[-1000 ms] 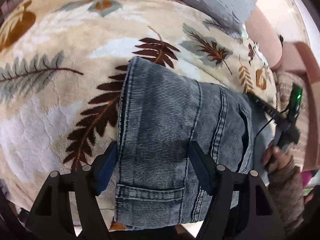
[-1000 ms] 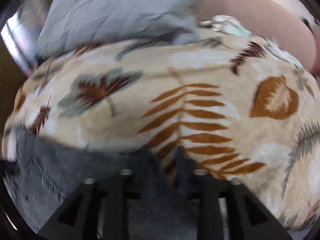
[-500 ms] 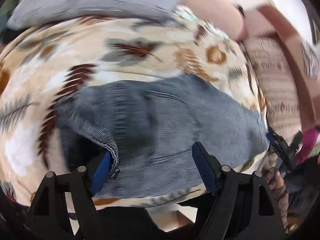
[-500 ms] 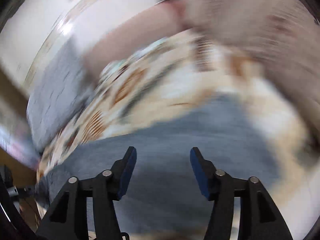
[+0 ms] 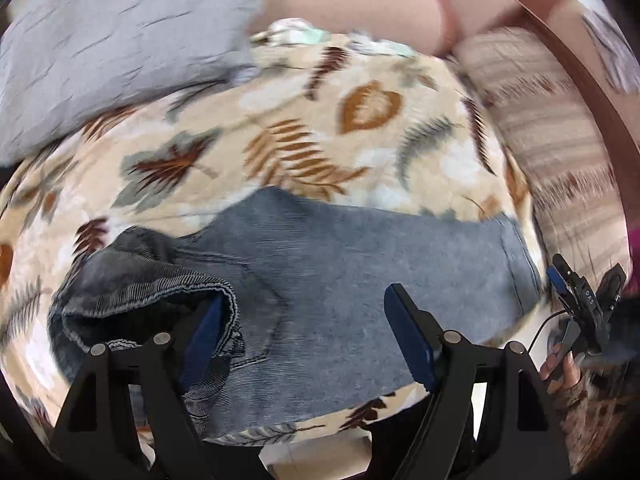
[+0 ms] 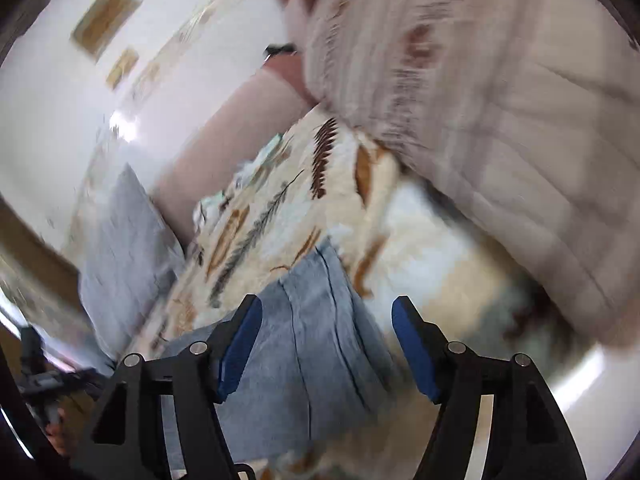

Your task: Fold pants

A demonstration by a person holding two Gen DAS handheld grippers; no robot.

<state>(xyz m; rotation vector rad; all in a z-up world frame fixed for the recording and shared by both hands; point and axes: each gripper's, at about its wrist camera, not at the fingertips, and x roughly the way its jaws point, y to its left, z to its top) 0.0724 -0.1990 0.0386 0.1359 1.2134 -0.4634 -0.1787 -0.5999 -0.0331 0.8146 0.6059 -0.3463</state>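
Note:
Grey-blue corduroy pants (image 5: 360, 264) lie across a leaf-patterned blanket (image 5: 280, 128). The dark waist opening is at the left and the leg end at the right. My left gripper (image 5: 308, 336) hangs open above the hip part; the raised waistband rim hides the tip of its left finger. My right gripper (image 5: 584, 284) shows at the right edge, past the leg end, held by a hand (image 5: 560, 364). In the right wrist view my right gripper (image 6: 326, 348) is opening over the pants' leg end (image 6: 320, 320), and its pads press on nothing.
A grey pillow (image 5: 100, 48) lies at the blanket's far left and a pink padded bolster (image 5: 352, 12) runs along the back. A beige quilted cover (image 6: 480, 120) is heaped at the right. The bed's near edge (image 5: 320, 436) runs just below the pants.
My left gripper rose and rolled, so the pants now lie crosswise below it. My right gripper went from nearly shut to open and swung from the blanket to the leg end.

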